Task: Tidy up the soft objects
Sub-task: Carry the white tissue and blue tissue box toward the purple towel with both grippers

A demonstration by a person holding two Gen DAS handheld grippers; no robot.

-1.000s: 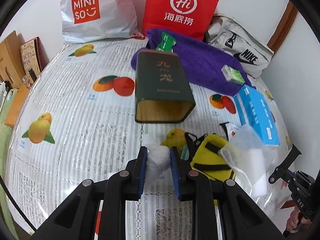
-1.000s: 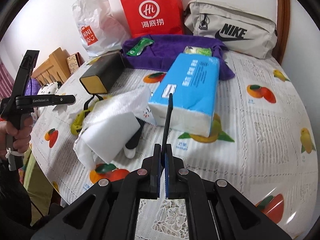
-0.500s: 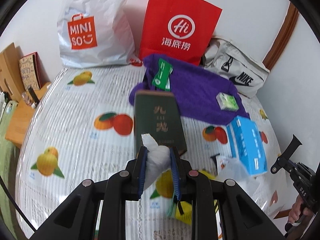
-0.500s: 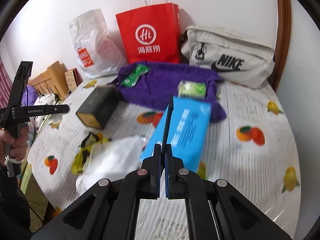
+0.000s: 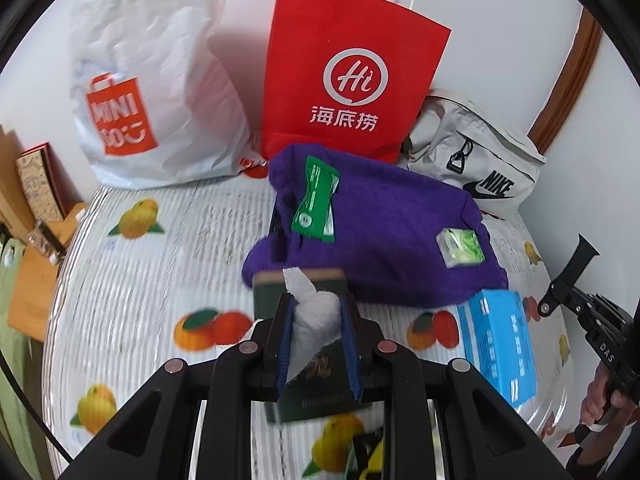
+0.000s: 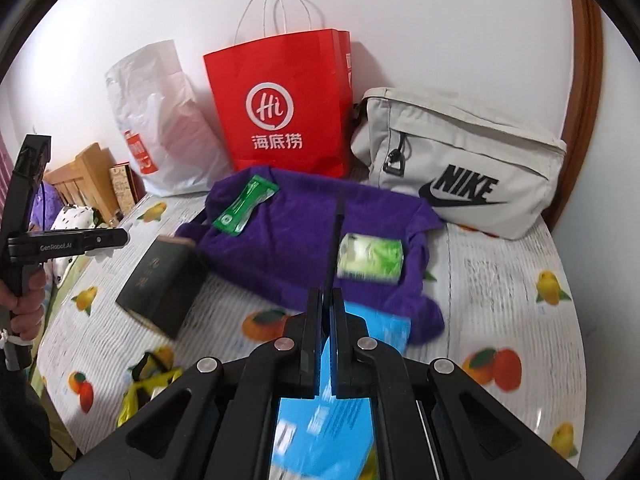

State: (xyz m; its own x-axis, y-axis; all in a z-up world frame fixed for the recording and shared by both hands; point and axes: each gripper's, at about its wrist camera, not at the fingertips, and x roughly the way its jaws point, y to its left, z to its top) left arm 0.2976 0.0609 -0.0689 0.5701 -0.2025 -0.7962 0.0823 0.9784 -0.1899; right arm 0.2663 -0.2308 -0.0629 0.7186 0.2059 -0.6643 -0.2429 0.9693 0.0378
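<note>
Along the far edge of the tabletop, under its ribbed plastic cloth printed with oranges and pears, I see a crinkled white plastic bag with an orange "MINISO" panel at the left. Beside it stands a stiff red paper bag marked "Hi" over three Chinese characters, its white cord handles upright. A soft grey fabric bag reading "NIKE" with a swoosh slumps at the far right corner.

In front of these a fuzzy purple towel lies rumpled. A flat green foil sachet sits on its left part and a small green-and-white wrapped pack on its right. A dark green rectangular box with gold characters lies on its side just left of the towel's near edge. A glossy blue tissue pack lies near the right edge, its print too blurred for me to read.

My left gripper clamps a crumpled white plastic wrap between its blue pads, lifted over the green box. My right gripper is fully closed on a thin black strip that stands straight up from the pads, above the blue pack. A yellow item with black straps lies near the front left edge.
</note>
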